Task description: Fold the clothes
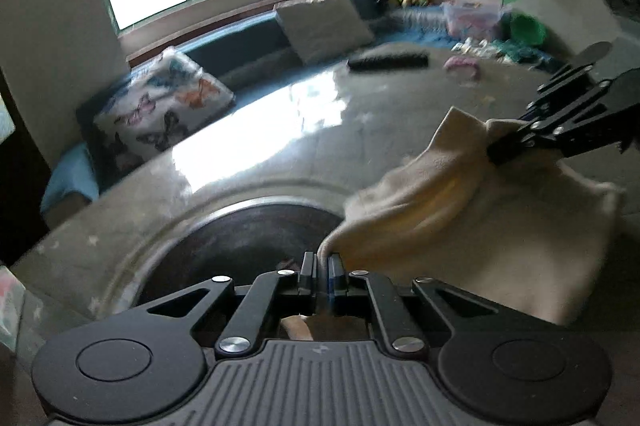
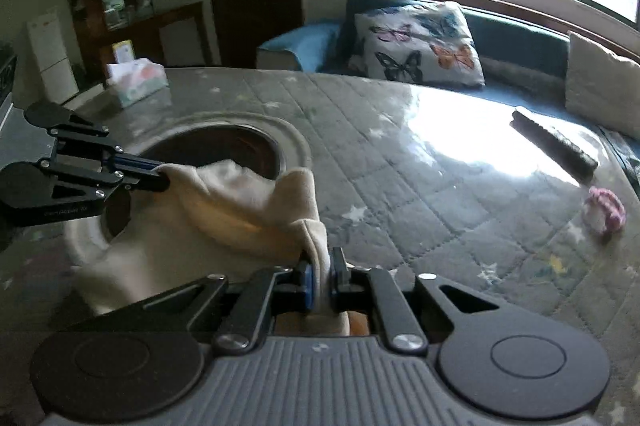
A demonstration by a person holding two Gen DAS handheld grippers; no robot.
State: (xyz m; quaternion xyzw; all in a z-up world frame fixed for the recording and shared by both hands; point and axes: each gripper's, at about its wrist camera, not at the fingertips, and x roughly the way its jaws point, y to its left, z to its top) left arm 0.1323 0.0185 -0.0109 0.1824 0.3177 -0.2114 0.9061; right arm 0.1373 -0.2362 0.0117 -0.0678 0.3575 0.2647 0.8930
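The cream garment (image 1: 472, 210) hangs between the two grippers above the tabletop (image 2: 420, 186), which wears a quilted grey cover under a glossy sheet. In the left wrist view it fills the 3 to 5 o'clock part of the picture; in the right wrist view it sags from 9 o'clock toward the centre, over the dark round recess (image 2: 244, 146) in the tabletop.

The left gripper (image 1: 322, 266) has its fingers pinched narrow on one corner of the cloth, which comes out in a thin point. The right gripper (image 2: 322, 272) clamps a thicker, doubled-over bunch of the opposite corner, so its fingers stand a little further apart. Each gripper also shows in the other's view, closed on its corner.

The fabric looks soft and fleecy, light, and wholly limp: it droops in a deep curve between the two holds and creases wherever it is not pulled taut. It is neither fragile nor slippery by the look of it, so a firm pinch at the corners should hold. Likely the best grip is right at the corner or along a hem, taking only one layer where possible; the bunched hold on the right may hide a fold that would spoil a flat lay. Drawing the grippers apart would likely flatten the top edge. The glossy cover may let the cloth slide when laid down.
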